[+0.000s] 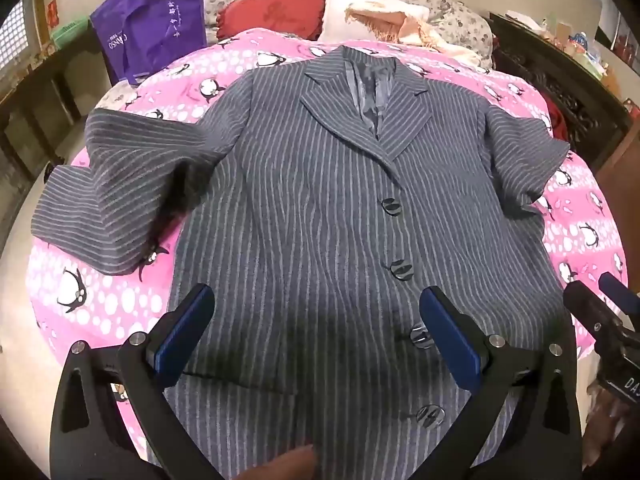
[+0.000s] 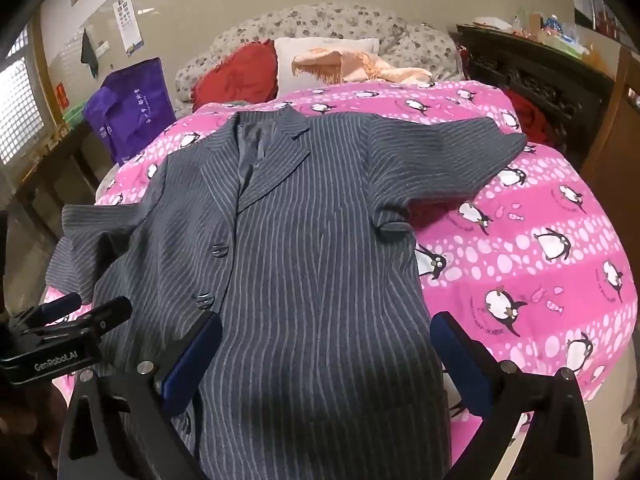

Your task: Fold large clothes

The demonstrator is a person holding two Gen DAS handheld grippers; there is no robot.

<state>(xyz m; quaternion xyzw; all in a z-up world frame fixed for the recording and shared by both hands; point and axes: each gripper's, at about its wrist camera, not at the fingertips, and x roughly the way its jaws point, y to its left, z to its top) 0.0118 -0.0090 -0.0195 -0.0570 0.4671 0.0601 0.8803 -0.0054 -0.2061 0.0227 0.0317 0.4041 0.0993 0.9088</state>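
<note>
A grey pinstriped jacket lies face up and buttoned on a pink penguin-print bedspread, collar toward the pillows. Its left sleeve is bent and rumpled; its right sleeve is bunched short. My left gripper is open and empty, hovering over the jacket's lower front, near the buttons. My right gripper is open and empty over the jacket, toward its right lower side. Each gripper shows at the edge of the other's view: the right one, the left one.
A purple bag stands at the bed's far left. A red cushion, a white pillow and a peach cloth lie at the head. A dark carved cabinet stands along the right side.
</note>
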